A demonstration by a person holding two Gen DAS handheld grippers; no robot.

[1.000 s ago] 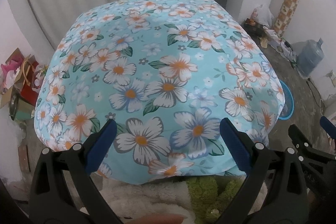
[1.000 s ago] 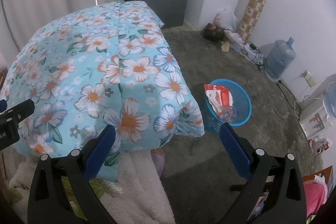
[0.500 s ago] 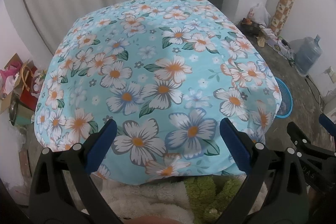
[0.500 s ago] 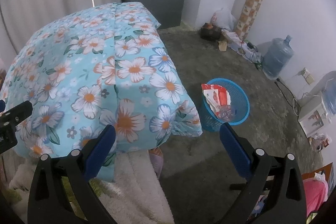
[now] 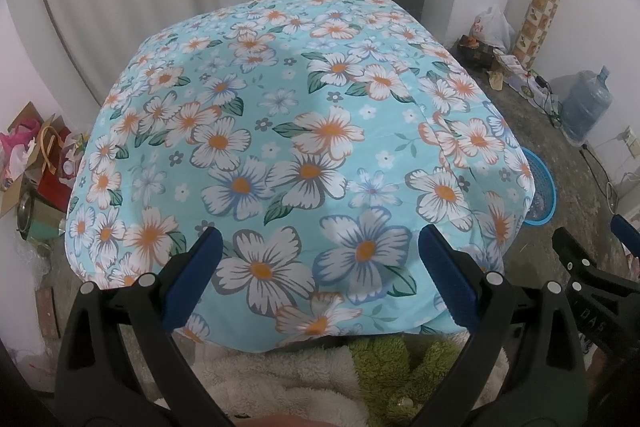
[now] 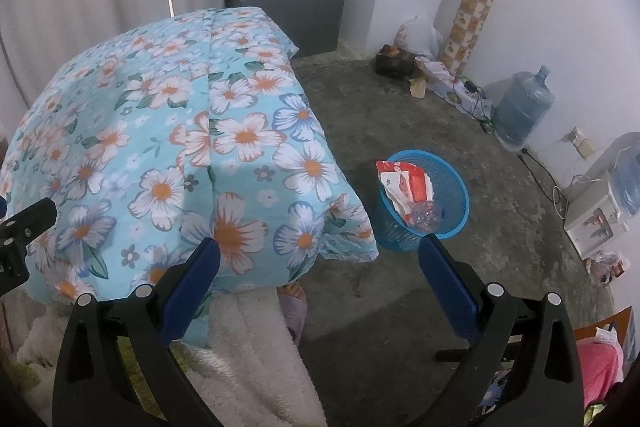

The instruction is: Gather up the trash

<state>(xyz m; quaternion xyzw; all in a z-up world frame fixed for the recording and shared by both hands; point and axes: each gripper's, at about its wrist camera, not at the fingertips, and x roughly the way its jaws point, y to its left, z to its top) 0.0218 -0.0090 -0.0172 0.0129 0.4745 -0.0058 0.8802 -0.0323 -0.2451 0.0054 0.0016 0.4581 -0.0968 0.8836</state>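
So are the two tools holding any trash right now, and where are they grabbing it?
Nothing is held. The left tool hangs open over the flowery bedspread, and the right tool is open too, with trash already in the blue basket.

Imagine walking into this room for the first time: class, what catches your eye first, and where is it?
The floral bedcover, light blue with big white and orange flowers, fills the middle of the left wrist view. On the bare floor to its right stands a blue basket with a red and white wrapper sticking out of it. Both the left gripper and the right gripper hang open and empty in the foreground.
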